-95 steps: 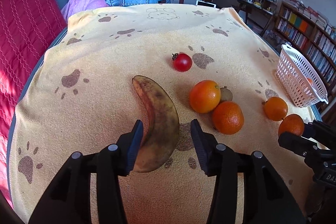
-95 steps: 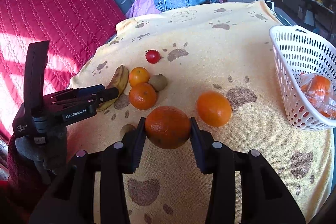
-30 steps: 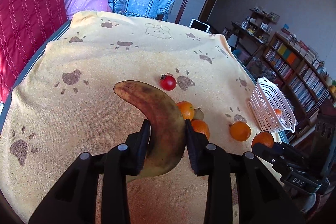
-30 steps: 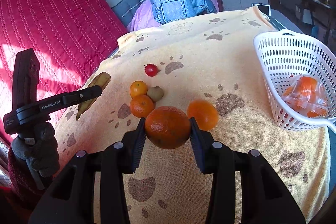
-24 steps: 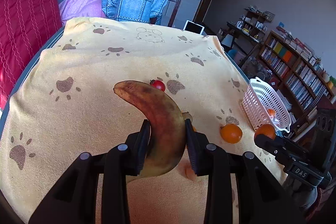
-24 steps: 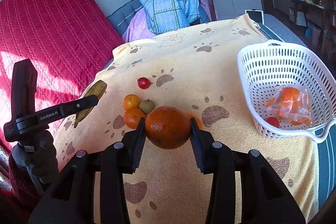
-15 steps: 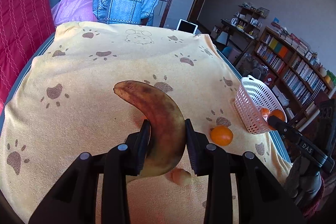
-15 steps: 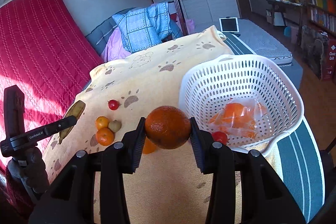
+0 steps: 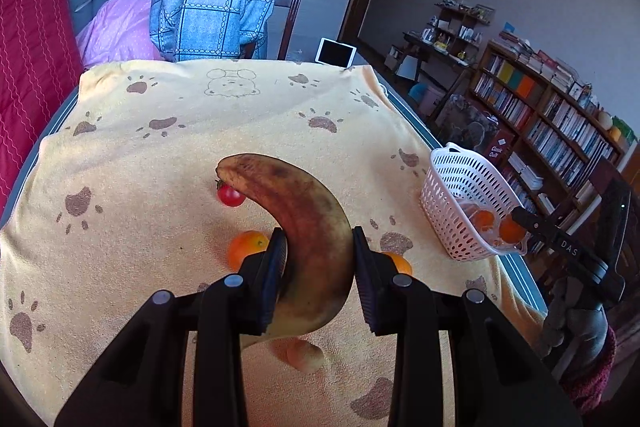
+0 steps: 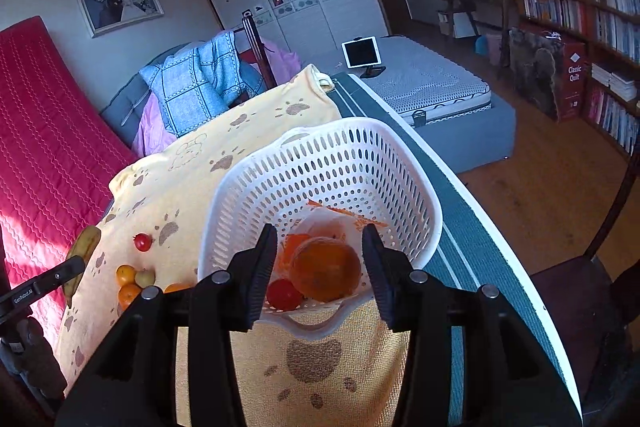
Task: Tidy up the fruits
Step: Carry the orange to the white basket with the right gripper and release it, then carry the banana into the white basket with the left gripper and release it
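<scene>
A: Landmark is the white basket point(image 10: 320, 163), sitting at the blanket's edge. Starting far left of it: what is the left gripper point(image 9: 318, 267) doing?

B: Its jaws are pinching a browned banana point(image 9: 304, 223), held up above the yellow paw-print blanket point(image 9: 200, 131). The banana's tip is curving up and to the left.

A: Fruit lying on the blanket left of the basket?

B: A cherry tomato point(image 10: 142, 242) is farthest back. Nearer, two oranges point(image 10: 126, 275) are lying in a cluster with a kiwi point(image 10: 145, 277); whether they are touching, cannot tell. Another orange point(image 9: 400, 263) is showing just beside the left gripper's finger, partly hidden.

A: And at the basket itself?

B: The right gripper point(image 10: 320, 263) is hovering over its near rim, jaws spread, gripping nothing. A large orange point(image 10: 326, 271) is lying inside the basket between the fingers, clear of both pads. A red tomato point(image 10: 282, 294) is lying just beside it, a plastic bag of orange pieces point(image 10: 328, 223) behind.
</scene>
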The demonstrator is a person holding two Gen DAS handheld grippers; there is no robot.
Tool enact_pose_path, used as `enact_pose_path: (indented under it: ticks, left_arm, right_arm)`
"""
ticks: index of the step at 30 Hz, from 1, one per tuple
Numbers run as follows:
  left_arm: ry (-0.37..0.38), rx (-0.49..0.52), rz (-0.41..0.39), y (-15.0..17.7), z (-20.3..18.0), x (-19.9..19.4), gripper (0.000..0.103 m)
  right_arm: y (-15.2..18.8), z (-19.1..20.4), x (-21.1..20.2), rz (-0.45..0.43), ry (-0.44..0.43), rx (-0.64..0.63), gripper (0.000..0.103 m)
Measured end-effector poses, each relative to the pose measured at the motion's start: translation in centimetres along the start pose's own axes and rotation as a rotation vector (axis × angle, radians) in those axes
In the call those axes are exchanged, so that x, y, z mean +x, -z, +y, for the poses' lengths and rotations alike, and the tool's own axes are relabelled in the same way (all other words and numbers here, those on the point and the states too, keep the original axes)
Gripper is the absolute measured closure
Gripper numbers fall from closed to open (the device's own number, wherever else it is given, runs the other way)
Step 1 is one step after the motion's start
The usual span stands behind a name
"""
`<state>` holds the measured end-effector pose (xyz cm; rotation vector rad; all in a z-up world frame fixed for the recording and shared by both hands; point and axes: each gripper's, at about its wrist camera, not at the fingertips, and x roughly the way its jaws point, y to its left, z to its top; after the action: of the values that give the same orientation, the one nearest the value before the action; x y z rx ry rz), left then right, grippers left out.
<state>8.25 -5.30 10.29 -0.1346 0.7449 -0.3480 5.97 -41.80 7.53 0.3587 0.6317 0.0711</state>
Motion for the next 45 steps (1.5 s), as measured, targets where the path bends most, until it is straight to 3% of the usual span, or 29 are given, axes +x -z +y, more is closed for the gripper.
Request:
enact_pose_path:
  ticks: [2,17,33,39,42,45]
  left_arm:
    - [0.005,0.006,0.004,-0.2,-0.4,0.3,0.069]
    - [0.115,0.145,-0.005,-3.3,-7.7,3.1,0.069]
    - [0.225,0.252,0.084,-4.2,-16.3,9.9,0.069]
    - [0.217,0.258,0.097,-4.2,-17.5,11.8,0.069]
    - [0.221,0.216,0.071,-4.7,-16.5,11.6,0.054]
    - [0.198,0.189,0.059,-5.1,-15.3,11.3,0.054]
  right_arm:
    - [-0.1,-0.2,-0.3,-0.017,0.004,0.004,0.046]
    - [0.7,-2.1,-1.6,-0.147,0.104,0.082,0.046]
    - [1.2,-2.5,-2.2,-0.173,0.085,0.102,0.046]
    - [1.1,-2.5,-2.1,-0.169,0.075,0.095,0.046]
    - [1.0,-2.7,-2.1,-0.168,0.07,0.099,0.046]
    - [1.0,-2.6,-2.1,-0.167,0.069,0.098,0.046]
